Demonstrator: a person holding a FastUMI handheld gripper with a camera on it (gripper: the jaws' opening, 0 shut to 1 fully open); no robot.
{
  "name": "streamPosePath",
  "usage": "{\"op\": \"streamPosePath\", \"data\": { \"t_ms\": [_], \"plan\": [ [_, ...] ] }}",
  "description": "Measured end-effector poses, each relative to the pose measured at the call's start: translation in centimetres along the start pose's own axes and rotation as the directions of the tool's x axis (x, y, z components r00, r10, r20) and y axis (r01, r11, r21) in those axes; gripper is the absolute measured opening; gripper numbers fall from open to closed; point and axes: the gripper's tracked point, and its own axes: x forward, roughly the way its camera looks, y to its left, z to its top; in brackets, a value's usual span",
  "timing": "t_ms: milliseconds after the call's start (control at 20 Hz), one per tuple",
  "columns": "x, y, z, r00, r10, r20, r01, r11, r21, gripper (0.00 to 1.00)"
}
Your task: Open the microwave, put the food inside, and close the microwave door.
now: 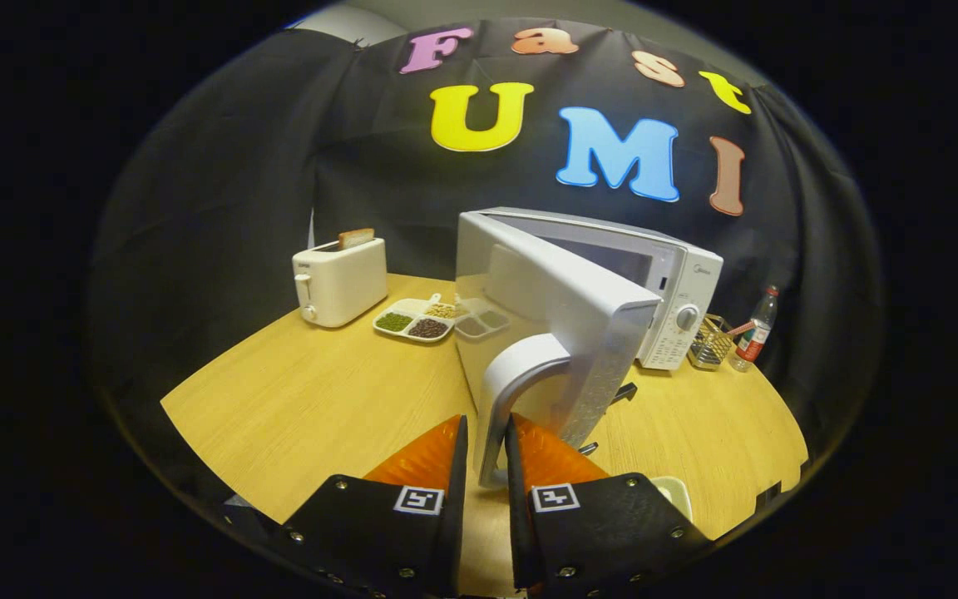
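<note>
The gripper [486, 433] was closed on the microwave door handle [506, 391], both fingers [436, 453] pressing its lower end. The door [562, 308] stood swung open from the microwave [662, 274] on the wooden table [313, 399]. A 4-compartment tray [414, 318] lay beside a toaster [339, 281].

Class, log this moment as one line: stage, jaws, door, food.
stage: opening microwave | gripper jaws shut on door handle | door swung open | food: not yet inside
</note>
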Motion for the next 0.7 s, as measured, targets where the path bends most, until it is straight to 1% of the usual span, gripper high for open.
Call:
{"op": "streamPosePath", "data": {
  "t_ms": [250, 400, 500, 600, 700],
  "plan": [
    [-0.3, 4.6, 0.2, 0.997, 0.072, -0.012, -0.073, 0.996, -0.060, 0.25],
    [-0.3, 6.2, 0.3, 0.997, 0.076, -0.020, -0.078, 0.991, -0.110, 0.24],
    [-0.5, 6.8, 0.3, 0.996, 0.085, -0.034, -0.089, 0.989, -0.122, 0.25],
    [-1.2, 8.7, 0.4, 0.988, 0.150, -0.030, -0.152, 0.983, -0.105, 0.26],
    [-2.2, 10.4, 1.1, 0.975, 0.221, -0.005, -0.221, 0.969, -0.112, 0.28]
  ]
}}
